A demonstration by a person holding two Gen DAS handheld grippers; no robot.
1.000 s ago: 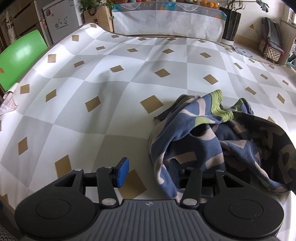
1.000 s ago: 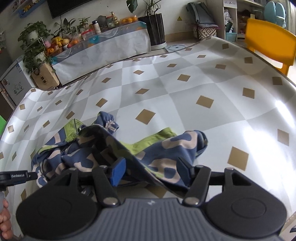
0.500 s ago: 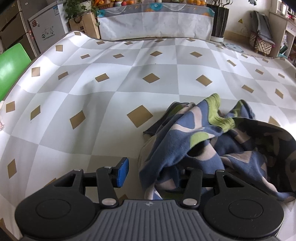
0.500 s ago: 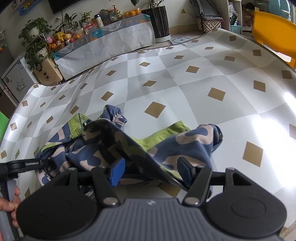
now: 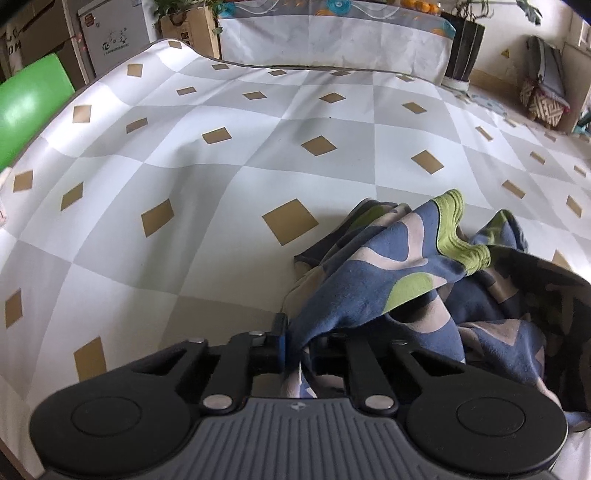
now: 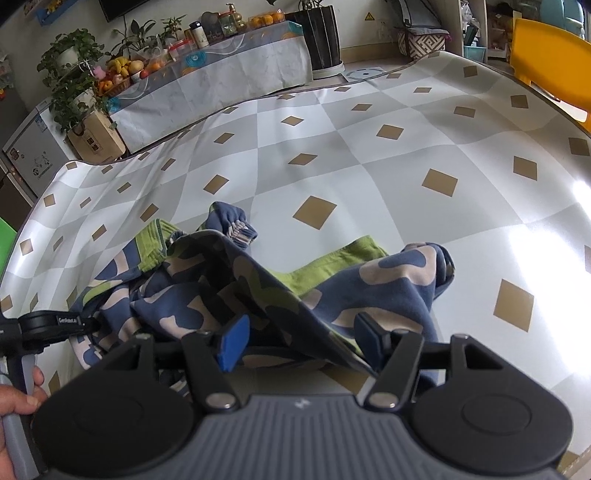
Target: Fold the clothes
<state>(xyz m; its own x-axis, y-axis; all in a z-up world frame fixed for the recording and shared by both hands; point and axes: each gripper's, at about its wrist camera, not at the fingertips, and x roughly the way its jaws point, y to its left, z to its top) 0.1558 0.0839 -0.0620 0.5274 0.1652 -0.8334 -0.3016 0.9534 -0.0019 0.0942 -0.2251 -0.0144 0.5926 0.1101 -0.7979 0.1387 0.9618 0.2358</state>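
Note:
A crumpled garment [image 5: 406, 280], blue with beige and green patches and green cuffs, lies on the checkered tablecloth [image 5: 184, 184]. My left gripper [image 5: 293, 343] is shut on the garment's near left edge, and the fabric rises out of the pinched jaws. In the right wrist view the same garment [image 6: 258, 288] spreads under my right gripper [image 6: 301, 341]. That gripper is open, with a fold of cloth lying loosely between its blue pads. The left gripper [image 6: 55, 325] and the hand [image 6: 18, 402] holding it show at the lower left of that view.
The tablecloth [image 6: 369, 166] stretches far beyond the garment. A green chair [image 5: 29, 107] stands at the table's left, a yellow chair [image 6: 550, 55] at its right. Behind are a covered side table [image 6: 207, 74] with fruit and plants, and a cardboard box [image 5: 188, 29].
The left jaws have closed onto the garment's edge after the gripper came forward and down to it. The right gripper has stayed open over the cloth, hardly moving.

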